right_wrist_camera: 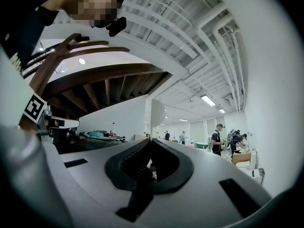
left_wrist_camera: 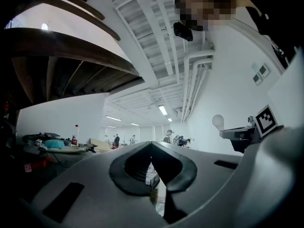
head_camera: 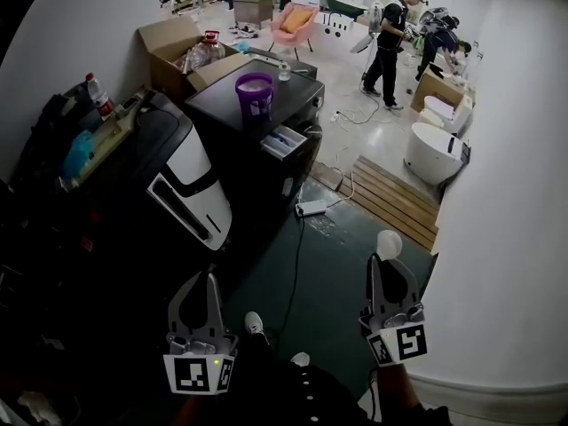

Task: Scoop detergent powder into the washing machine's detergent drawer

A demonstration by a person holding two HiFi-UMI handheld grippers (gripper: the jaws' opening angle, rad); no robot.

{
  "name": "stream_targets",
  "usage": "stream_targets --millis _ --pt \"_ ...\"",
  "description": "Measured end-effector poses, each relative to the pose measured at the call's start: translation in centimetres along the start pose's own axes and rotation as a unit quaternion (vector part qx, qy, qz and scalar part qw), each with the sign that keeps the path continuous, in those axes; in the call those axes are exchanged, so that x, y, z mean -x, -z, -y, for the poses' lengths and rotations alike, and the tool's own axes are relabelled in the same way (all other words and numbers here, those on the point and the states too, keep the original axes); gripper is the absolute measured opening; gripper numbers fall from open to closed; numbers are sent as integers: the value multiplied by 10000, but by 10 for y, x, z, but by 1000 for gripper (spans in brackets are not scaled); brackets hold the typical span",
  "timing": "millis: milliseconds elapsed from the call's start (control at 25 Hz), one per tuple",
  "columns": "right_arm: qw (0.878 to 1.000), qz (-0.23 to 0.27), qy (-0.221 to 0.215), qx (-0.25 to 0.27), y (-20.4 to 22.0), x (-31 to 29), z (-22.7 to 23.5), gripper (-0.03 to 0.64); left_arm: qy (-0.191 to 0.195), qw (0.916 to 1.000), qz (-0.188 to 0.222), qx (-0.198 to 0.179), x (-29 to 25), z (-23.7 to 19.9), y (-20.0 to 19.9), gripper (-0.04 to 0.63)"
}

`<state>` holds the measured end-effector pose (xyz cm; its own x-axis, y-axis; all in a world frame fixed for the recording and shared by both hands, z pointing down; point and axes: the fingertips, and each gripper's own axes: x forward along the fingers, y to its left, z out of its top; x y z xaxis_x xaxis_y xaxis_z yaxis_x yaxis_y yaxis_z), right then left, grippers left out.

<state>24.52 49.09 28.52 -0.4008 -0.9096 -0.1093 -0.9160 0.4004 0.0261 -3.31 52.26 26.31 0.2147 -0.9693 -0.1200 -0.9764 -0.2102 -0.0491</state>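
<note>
The dark washing machine (head_camera: 297,90) stands far ahead, its detergent drawer (head_camera: 284,140) pulled open at the front. A purple tub (head_camera: 255,93) sits on its top. My right gripper (head_camera: 380,261) (right_wrist_camera: 149,141) is low at the right, shut on the handle of a white scoop (head_camera: 389,243) (right_wrist_camera: 157,112) whose round bowl sticks up past the jaws. That scoop (left_wrist_camera: 218,122) also shows at the right of the left gripper view. My left gripper (head_camera: 210,280) (left_wrist_camera: 151,145) is low at the left, jaws closed tip to tip with nothing between them. Both are well short of the machine.
A black-and-white appliance (head_camera: 191,185) leans left of the machine, beside cluttered dark shelving. A power strip (head_camera: 312,207) and cable lie on the green floor. A wooden pallet (head_camera: 390,198) and white tub (head_camera: 435,153) are right. People (head_camera: 388,43) work at the back. A white wall (head_camera: 515,238) runs close on the right.
</note>
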Motion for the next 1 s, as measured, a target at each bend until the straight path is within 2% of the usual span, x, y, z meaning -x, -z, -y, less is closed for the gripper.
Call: stream_targets --millis 240,720,1000 --pt "9999 103 76 112 -11 -41 3 32 112 9996 240 -17 -42 -24 -8 14" --pt "9997 25 96 240 -6 -116 -5 34 44 9995 270 146 -97 -80 5 14" --pt "9993 47 234 286 -9 -150 -17 34 141 9992 329 198 -119 -112 9 14"
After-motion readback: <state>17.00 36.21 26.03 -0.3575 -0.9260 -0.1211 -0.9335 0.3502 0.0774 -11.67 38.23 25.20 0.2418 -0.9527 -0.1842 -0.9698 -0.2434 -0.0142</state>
